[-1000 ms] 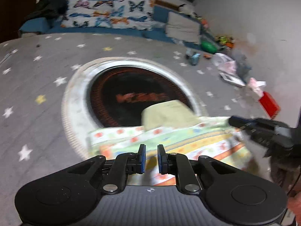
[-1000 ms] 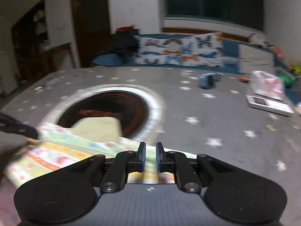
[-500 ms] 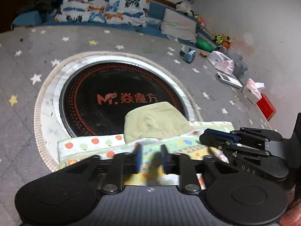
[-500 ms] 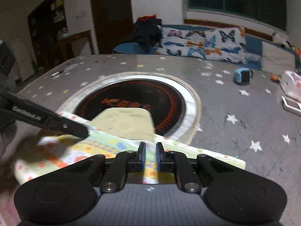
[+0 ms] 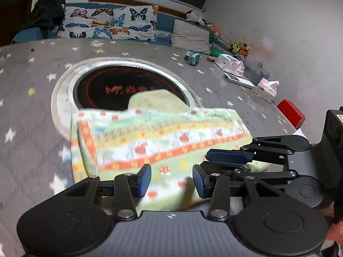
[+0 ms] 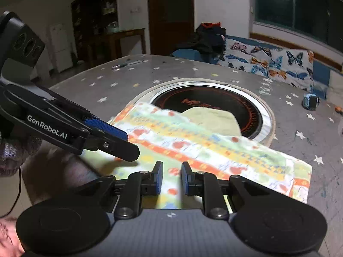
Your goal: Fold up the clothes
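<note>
1. A patterned cloth (image 5: 163, 141), striped in orange, yellow and green with small red motifs, is being seen spread flat on the grey star-printed table (image 5: 32, 98). Its far edge is lying over the rim of a round black inset plate (image 5: 103, 90) ringed in pale metal.
2. A plain pale-green cloth (image 5: 154, 100) is being partly covered by the far edge of the patterned cloth; its rounded end is resting on the black plate.
3. The left gripper (image 5: 171, 178) is being held low over the near edge of the patterned cloth. Its jaws are standing wide apart, with nothing between the blue pads; patterned fabric is being seen through the gap.
4. The right gripper (image 6: 171, 178) is being held over the same near edge, just beside the left one. Its jaws are standing at a narrow gap, and no fabric is being pinched.
5. In the right wrist view the left gripper (image 6: 120, 143) is being seen coming in from the left, its tips over the near left part of the cloth. Contact with the fabric cannot be told.
6. Noted at the far side of the table: a butterfly-print cushion (image 5: 109, 24), a small blue object (image 5: 193, 57), a tissue pack (image 5: 267, 88) and a red box (image 5: 291, 114).
</note>
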A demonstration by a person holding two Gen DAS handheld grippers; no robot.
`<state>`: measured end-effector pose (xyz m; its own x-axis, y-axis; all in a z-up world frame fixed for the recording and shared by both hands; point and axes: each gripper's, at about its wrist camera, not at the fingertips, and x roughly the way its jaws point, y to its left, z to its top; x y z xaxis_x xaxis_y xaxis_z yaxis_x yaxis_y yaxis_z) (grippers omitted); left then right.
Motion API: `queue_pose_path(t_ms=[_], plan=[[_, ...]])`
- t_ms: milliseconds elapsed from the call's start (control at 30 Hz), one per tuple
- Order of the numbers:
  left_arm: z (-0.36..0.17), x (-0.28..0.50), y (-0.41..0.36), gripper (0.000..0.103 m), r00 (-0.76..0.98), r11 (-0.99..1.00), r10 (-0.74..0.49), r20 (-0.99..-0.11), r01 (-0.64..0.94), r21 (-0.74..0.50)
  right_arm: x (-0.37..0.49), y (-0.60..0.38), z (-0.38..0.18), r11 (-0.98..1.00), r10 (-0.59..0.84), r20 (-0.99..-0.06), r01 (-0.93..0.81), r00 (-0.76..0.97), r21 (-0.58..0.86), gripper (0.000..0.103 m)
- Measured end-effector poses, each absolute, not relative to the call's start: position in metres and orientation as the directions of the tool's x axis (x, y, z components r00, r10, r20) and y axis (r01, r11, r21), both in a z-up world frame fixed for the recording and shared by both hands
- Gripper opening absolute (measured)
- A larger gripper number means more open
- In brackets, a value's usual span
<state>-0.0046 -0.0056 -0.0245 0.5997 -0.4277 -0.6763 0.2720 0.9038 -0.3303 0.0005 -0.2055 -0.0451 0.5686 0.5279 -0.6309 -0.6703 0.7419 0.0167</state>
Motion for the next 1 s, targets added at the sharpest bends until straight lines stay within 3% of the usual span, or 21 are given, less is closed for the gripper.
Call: queue_pose_path(t_ms=[300, 800, 1000], plan=[[-0.026, -0.023, 0.003, 0.045, 0.645, 0.919, -0.393, -0.655, 0.251, -0.304, -0.019, -0.215, -0.042, 0.764, 0.523, -0.602, -0.645, 0.603, 0.017, 0.019], [-0.033, -0.03, 0.02, 0.044, 0.661, 0.919, -0.377, -0.649, 0.18, -0.351, -0.013, -0.301, -0.051, 0.916, 0.363, -0.635, -0.385, 0.682, 0.11, 0.021], [-0.028, -0.024, 0.024, 0.045, 0.667, 0.922, -0.365, -0.649, 0.164, -0.35, -0.005, -0.301, -0.039, 0.916, 0.361, -0.606, -0.39, 0.709, 0.09, 0.024]])
